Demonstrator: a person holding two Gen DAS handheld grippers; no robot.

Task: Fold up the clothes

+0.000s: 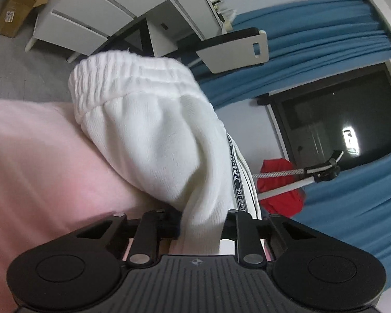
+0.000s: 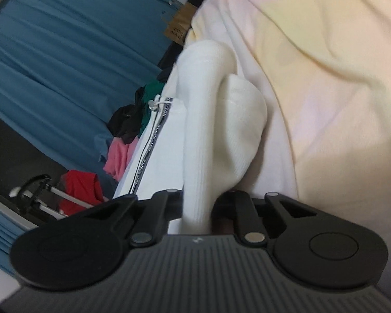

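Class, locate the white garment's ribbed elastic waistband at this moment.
In the left wrist view, the ribbed waistband sits upper centre, atop the white garment clamped in the left tool, above the pink bedding.

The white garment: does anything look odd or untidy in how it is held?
Yes. The white garment hangs bunched and crumpled between the left gripper and right gripper, not spread flat, and its drawstring dangles loose.

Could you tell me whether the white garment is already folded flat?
No: the white garment hangs bunched between the left gripper and right gripper.
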